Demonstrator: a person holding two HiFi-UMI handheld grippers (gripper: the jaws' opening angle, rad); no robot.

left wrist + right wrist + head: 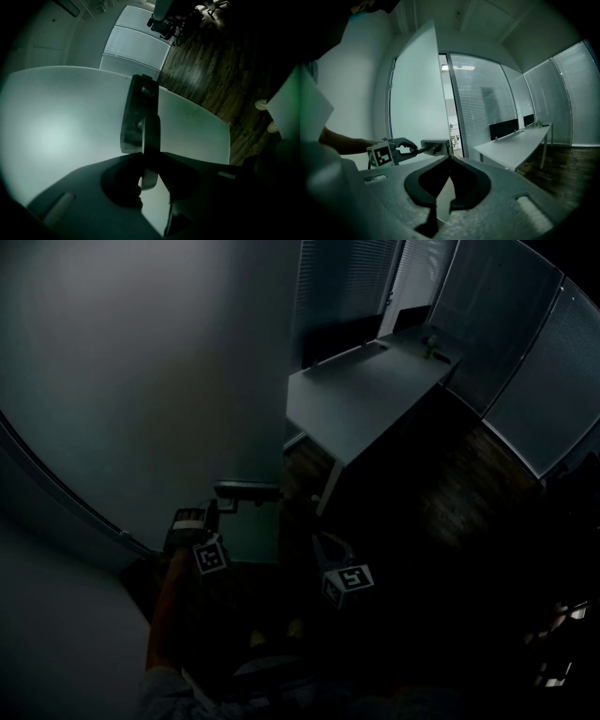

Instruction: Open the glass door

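Left gripper: jaws narrowed, clamped on flat grey metal lever handle, which runs off toward 12 o'clock. Handle is mounted on frosted glass door. Door looks ajar, free edge at 12 in right gripper view. Right gripper: jaws together, empty, at 4 o'clock of left gripper in head view. Step: swinging door open. Next: carry leaf wider along hinge arc, grip firm, watch long white desk at 1 o'clock.

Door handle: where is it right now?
In the head view the door handle sits left of centre at the edge of the glass door, clamped in the left hand-held gripper, with a white desk beyond it.
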